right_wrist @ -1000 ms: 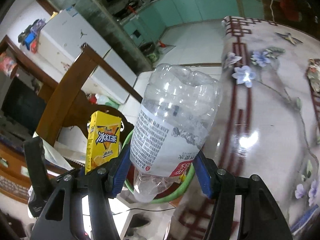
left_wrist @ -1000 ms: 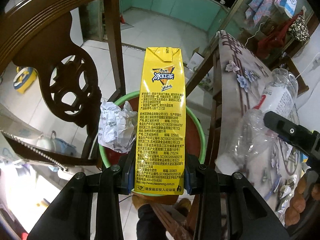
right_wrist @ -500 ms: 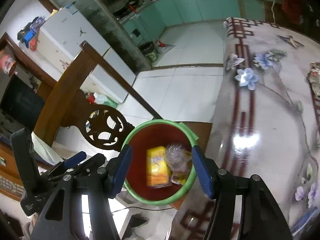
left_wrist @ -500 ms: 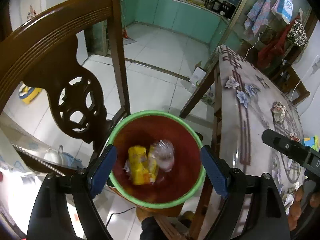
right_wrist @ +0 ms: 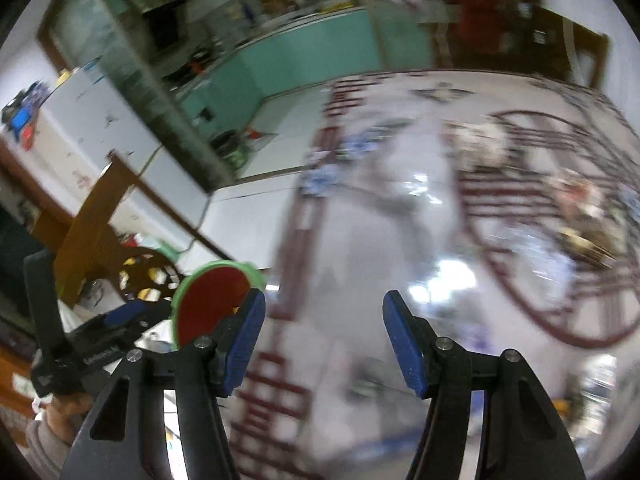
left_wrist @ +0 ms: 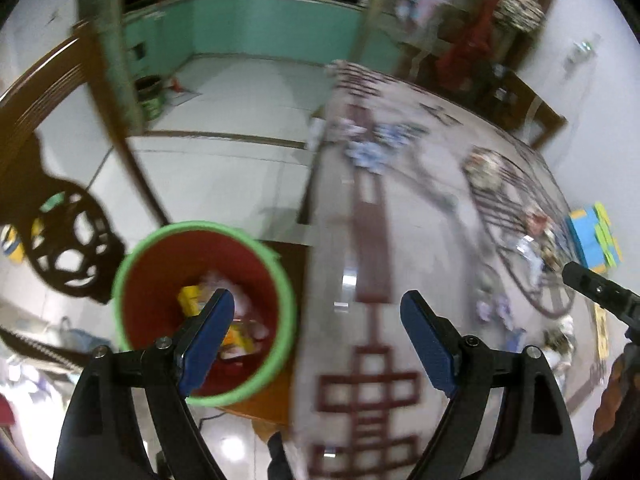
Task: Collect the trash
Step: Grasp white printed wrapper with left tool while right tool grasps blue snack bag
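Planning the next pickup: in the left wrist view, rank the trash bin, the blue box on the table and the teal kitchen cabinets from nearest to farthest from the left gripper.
1. Trash bin, just beyond the left gripper's left finger, lower left.
2. Blue box, on the table at far right.
3. Teal kitchen cabinets, across the floor at the top.

A dark wooden chair (left_wrist: pixel 60 216) with a carved back is seen on the left, standing on a pale tiled floor (left_wrist: pixel 240 120). A table (left_wrist: pixel 400 240) is covered with a shiny cloth printed with dark red lines and blue flowers (left_wrist: pixel 372 148). A blue and yellow box (left_wrist: pixel 592 240) is placed near the table's far edge. Green cabinets (left_wrist: pixel 260 28) are lined along the back wall. A white fridge (right_wrist: pixel 100 132) is seen too.
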Demonstrator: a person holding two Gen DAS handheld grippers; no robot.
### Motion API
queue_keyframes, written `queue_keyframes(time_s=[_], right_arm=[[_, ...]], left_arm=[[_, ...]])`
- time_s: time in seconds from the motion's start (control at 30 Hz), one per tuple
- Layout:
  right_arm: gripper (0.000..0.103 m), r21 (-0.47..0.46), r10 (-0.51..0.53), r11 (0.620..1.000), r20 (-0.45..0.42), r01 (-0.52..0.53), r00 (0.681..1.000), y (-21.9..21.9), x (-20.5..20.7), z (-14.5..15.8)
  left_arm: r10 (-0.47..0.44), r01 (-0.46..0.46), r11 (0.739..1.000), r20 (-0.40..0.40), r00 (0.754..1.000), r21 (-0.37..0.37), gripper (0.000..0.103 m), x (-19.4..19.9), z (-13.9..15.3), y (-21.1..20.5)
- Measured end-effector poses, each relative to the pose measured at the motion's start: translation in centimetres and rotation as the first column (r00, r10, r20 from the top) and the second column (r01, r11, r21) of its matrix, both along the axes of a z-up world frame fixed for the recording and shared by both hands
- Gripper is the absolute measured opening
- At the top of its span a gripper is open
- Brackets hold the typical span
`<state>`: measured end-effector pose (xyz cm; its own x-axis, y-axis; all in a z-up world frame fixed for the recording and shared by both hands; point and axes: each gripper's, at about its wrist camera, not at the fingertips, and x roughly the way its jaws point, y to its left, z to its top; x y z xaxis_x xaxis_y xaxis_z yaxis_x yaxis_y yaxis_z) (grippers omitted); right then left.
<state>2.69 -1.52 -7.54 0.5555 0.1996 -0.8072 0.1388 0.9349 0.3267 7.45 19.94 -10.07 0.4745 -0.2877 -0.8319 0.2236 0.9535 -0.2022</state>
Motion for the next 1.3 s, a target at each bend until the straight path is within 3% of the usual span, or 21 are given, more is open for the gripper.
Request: queue_keyframes(time_s=[0.1, 0.23, 0.37, 0.53, 0.63, 0.87, 0.93, 1.03, 1.17, 1.3], right_arm=[[0.060, -0.065, -0.111, 0.992, -0.051, 0.107, 0.993, -5.9, -3.1, -0.4], [0.061, -0.179, -0.246, 0.959, -0.139, 0.220, 0.959, -12.5, -7.3, -2.5], [0.061, -0.140, -0.298, 0.952, -0.202, 0.274, 0.933, -17.2, -10.7, -4.9], [0.061, -0.099, -0.253, 0.967, -0.241, 0.236, 0.937, -18.9, -11.8, -6.8], [0.067, -0.049, -0.210, 0.978, -0.248, 0.204, 0.946, -19.0, -11.9, -7.8], [0.067, 0.010, -0.111, 0.993, -0.259, 0.118, 0.960, -18.8, -11.3, -9.6], [0.067, -0.028, -0.132, 0.991, -0.241, 0.129, 0.962, -19.3, -10.9, -9.7], [0.067, -0.161, -0.219, 0.969, -0.231, 0.185, 0.948, -21.4, -10.1, -9.7], [0.067, -0.051, -0.252, 0.968, -0.188, 0.247, 0.949, -24.4, -10.1, -8.6], [0.067, -0.049, -0.271, 0.962, -0.177, 0.267, 0.946, -25.4, -10.8, -7.7]], left_arm=[[-0.074, 0.074, 0.997, 0.008, 0.997, -0.014, 0.085, -1.2, 0.5, -3.7], [-0.164, 0.164, 0.986, -0.006, 0.986, -0.027, 0.085, -3.1, 0.7, -9.0], [-0.258, 0.257, 0.966, -0.029, 0.966, -0.038, 0.085, -5.2, 0.5, -14.4], [-0.364, 0.362, 0.931, -0.066, 0.929, -0.044, 0.085, -8.1, -0.3, -19.7], [-0.405, 0.404, 0.914, -0.093, 0.909, -0.037, 0.085, -9.8, -1.1, -22.0], [-0.412, 0.412, 0.910, -0.146, 0.899, -0.030, 0.085, -11.5, -2.5, -24.8], [-0.411, 0.412, 0.911, -0.146, 0.900, -0.025, 0.085, -11.7, -2.5, -25.3], [-0.420, 0.423, 0.906, -0.155, 0.894, -0.014, 0.085, -11.8, -2.7, -26.1], [-0.460, 0.468, 0.884, -0.192, 0.867, -0.003, 0.085, -11.9, -4.1, -27.6], [-0.456, 0.460, 0.887, -0.253, 0.853, -0.047, 0.081, -11.4, -6.5, -28.9]])
